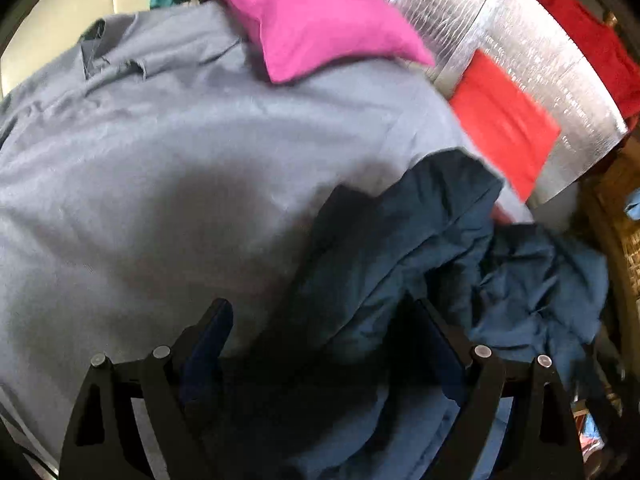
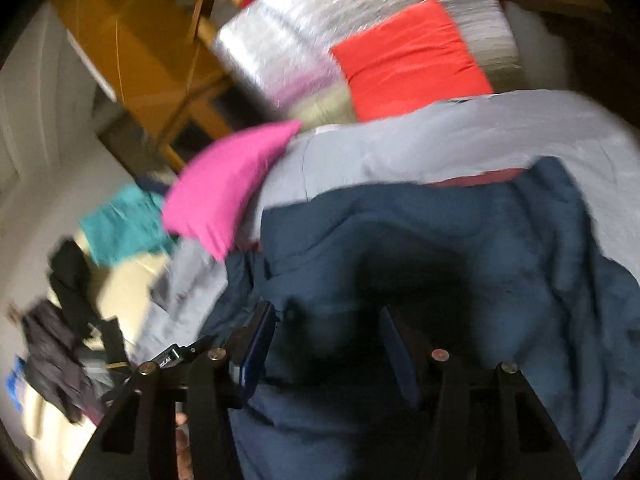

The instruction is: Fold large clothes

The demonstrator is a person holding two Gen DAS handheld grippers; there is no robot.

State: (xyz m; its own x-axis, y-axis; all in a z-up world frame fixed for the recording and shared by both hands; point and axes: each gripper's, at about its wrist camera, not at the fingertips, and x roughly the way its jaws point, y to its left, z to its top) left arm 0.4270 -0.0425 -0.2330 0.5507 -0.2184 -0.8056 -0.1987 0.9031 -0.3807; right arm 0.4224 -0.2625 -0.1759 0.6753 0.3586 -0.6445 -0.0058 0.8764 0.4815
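A crumpled dark blue garment (image 1: 400, 248) lies on a spread grey-blue garment (image 1: 160, 152). My left gripper (image 1: 320, 320) is open, its fingers wide apart just above the dark blue cloth, with cloth lying between them. In the right wrist view the dark blue garment (image 2: 440, 248) fills the middle, on the grey-blue garment (image 2: 460, 128). My right gripper (image 2: 328, 320) is open over the dark blue cloth, fingers apart, nothing pinched. Both views are blurred by motion.
A folded pink cloth (image 1: 304, 20) lies at the grey garment's far edge, also in the right wrist view (image 2: 224, 188). A folded red cloth (image 1: 504, 120) sits on a silver foil mat (image 1: 532, 52). Teal cloth (image 2: 120, 224), dark clothes (image 2: 68, 320) and wooden furniture (image 2: 132, 48) are at left.
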